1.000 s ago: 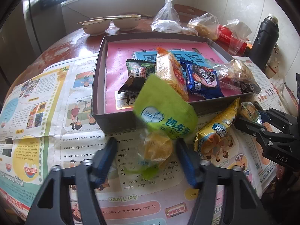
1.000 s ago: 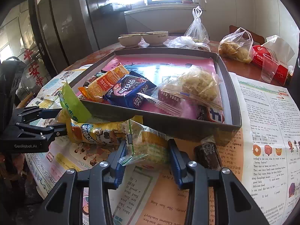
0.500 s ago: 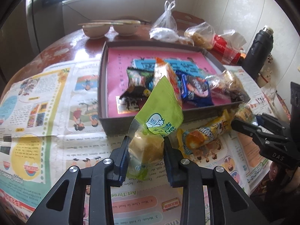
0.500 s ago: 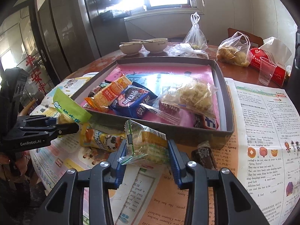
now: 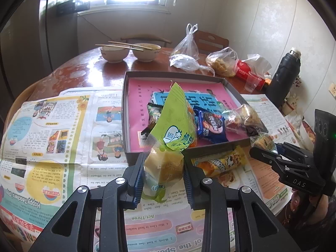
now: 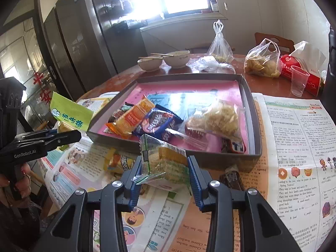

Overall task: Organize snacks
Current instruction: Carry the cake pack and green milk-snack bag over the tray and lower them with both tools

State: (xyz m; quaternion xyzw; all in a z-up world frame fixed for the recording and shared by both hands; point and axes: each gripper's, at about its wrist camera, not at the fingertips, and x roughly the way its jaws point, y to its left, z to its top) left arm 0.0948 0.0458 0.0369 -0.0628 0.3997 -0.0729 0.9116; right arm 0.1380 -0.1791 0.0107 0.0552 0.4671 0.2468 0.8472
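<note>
Green snack pack (image 5: pixel 168 147) clenched in left tool (image 5: pixel 162 175); right tool (image 6: pixel 162 180) grips cracker pack (image 6: pixel 163 163).

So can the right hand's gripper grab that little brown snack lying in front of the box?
Probably not right now. Its jaws are already shut on the green cracker pack. The brown snack lies uncovered on the newspaper nearby, so dropping the pack first should leave it reachable.

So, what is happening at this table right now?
A person is sorting snacks into the shallow box. The left hand-held gripper has just closed on a green cake packet. The right hand-held gripper grips a packet of wafer biscuits. Both packets are off the newspaper, near the box's front wall.
</note>
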